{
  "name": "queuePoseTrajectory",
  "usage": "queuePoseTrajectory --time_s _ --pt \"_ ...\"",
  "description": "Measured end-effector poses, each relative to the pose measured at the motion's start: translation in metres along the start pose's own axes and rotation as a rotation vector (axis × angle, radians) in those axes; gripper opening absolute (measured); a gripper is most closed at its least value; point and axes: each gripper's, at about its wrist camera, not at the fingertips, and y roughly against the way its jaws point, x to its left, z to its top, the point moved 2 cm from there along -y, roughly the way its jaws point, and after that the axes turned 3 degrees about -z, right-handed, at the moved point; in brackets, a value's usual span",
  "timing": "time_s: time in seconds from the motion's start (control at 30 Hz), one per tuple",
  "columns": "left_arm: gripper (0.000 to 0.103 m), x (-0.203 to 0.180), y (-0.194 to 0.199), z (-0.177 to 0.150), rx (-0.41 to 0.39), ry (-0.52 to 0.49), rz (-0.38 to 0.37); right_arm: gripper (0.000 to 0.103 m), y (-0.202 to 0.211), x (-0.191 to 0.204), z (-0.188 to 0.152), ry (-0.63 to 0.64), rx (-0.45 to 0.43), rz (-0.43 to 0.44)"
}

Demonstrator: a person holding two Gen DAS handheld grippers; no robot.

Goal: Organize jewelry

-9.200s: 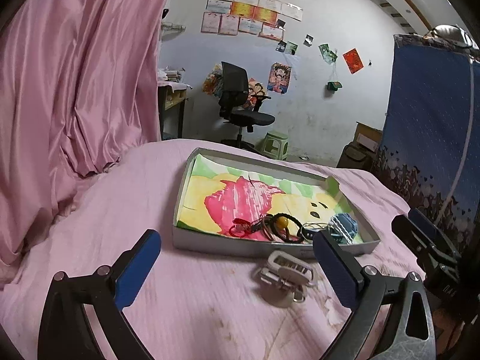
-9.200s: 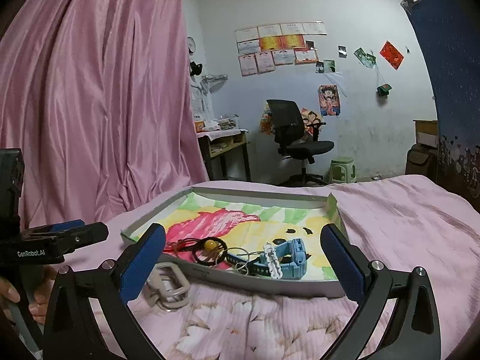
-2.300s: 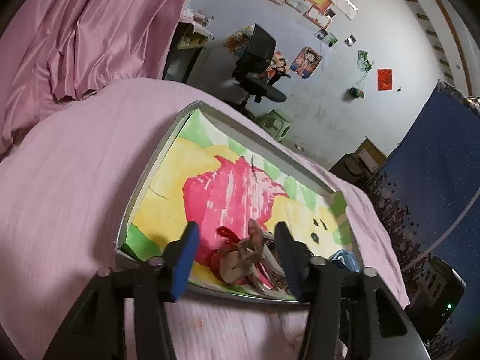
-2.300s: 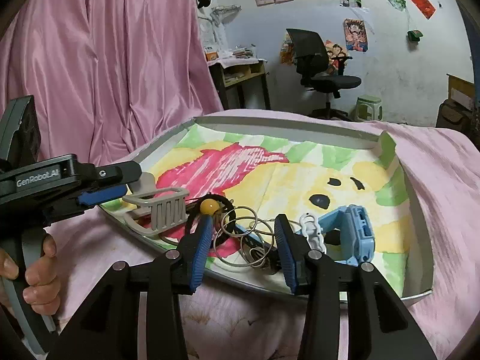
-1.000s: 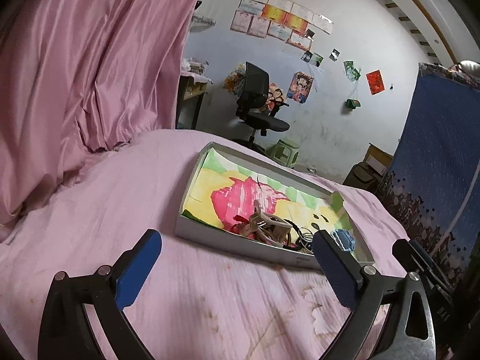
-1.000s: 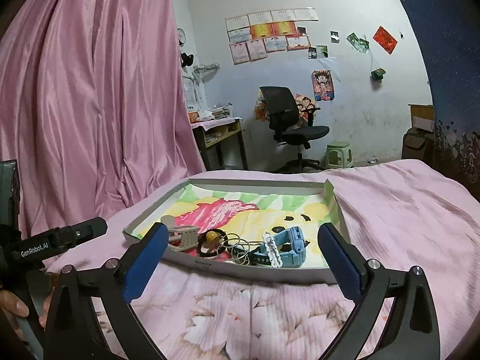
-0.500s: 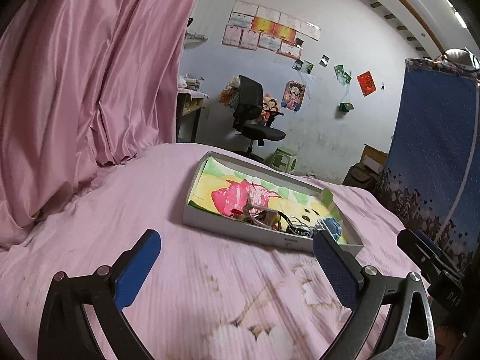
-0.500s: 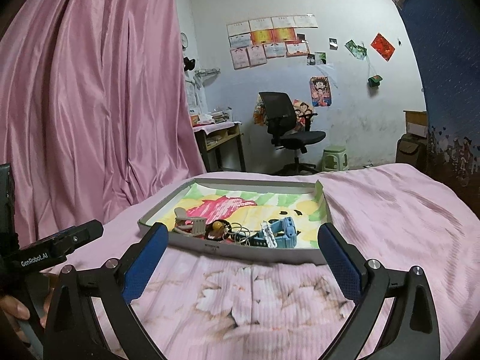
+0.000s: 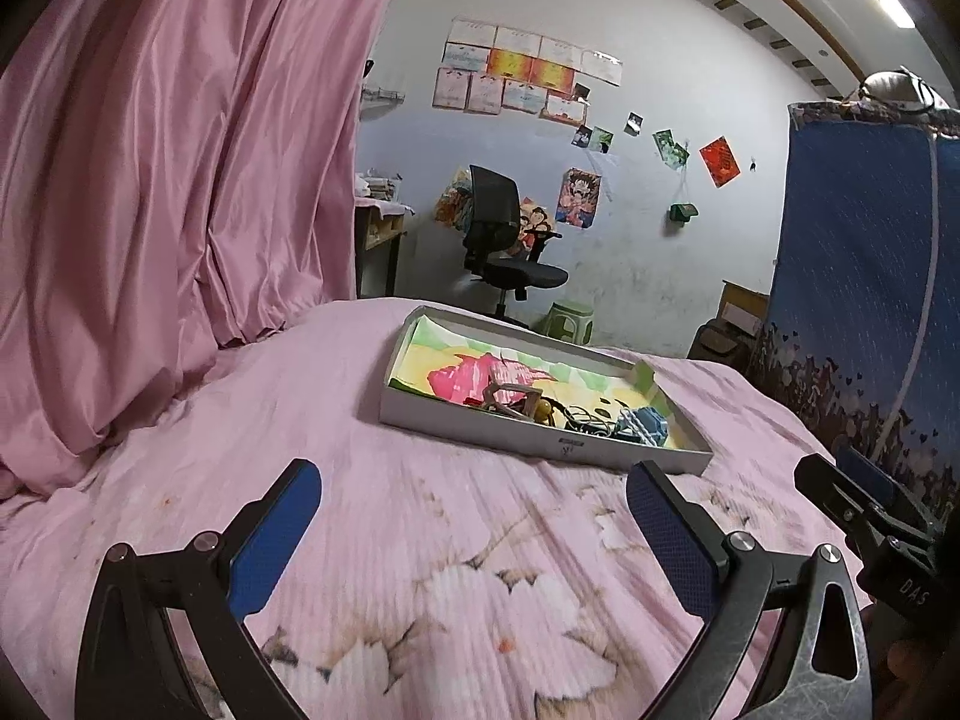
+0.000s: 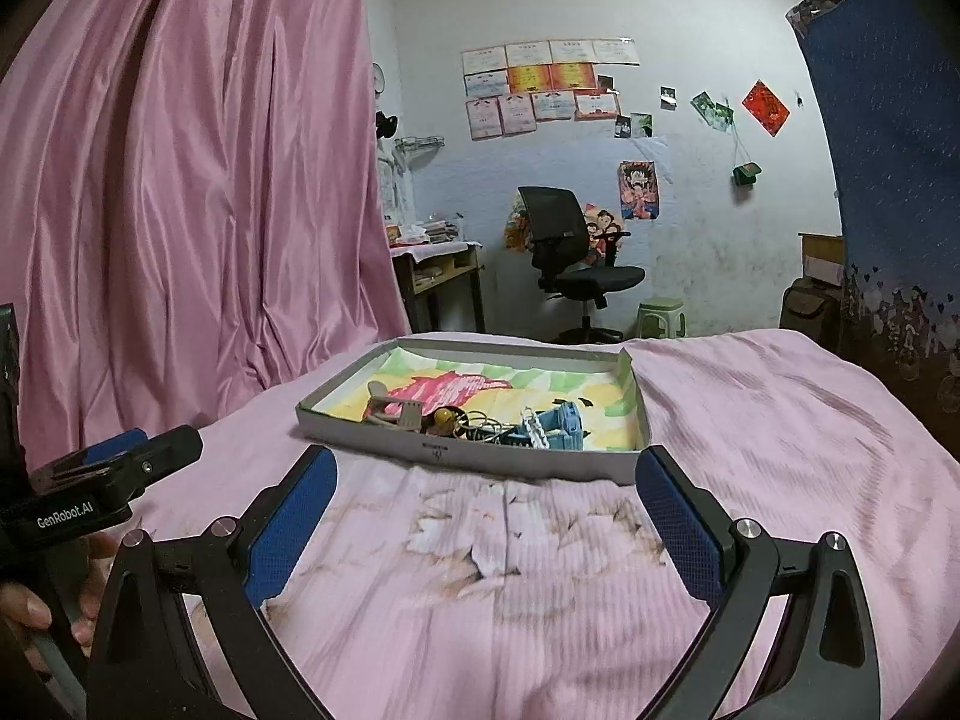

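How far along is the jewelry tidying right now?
Looks nearly done: the clip, rings and blue watch all lie in the tray. The left gripper and right gripper are open and empty. No loose pieces show on the bedspread.

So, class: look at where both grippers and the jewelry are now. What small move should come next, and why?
Probably none beyond resting: both the left gripper and right gripper hang open and empty, short of the tray. The beige hair clip, the rings and the blue watch all lie inside it, and no loose piece shows on the bedspread.
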Motion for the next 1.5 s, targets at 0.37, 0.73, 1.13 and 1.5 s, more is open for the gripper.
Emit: queuePoseTrajectory --time_s 0.37,0.73,1.13,1.5 --pt "0.102 -0.006 0.017 -0.011 -0.02 -0.038 0.007 0.098 0.025 -0.001 -0.011 0.009 -0.025 -0.063" --pt "0.103 -0.008 0.026 -0.026 -0.022 -0.069 0.013 0.098 0.025 -0.002 -0.024 0.019 -0.018 -0.084" --pt "0.102 0.002 0.028 -0.036 -0.028 -0.069 0.019 0.098 0.024 0.005 -0.038 0.054 0.024 -0.111" --pt "0.103 0.003 0.026 -0.042 -0.029 -0.06 0.011 0.098 0.03 0.008 -0.037 0.061 -0.001 -0.121"
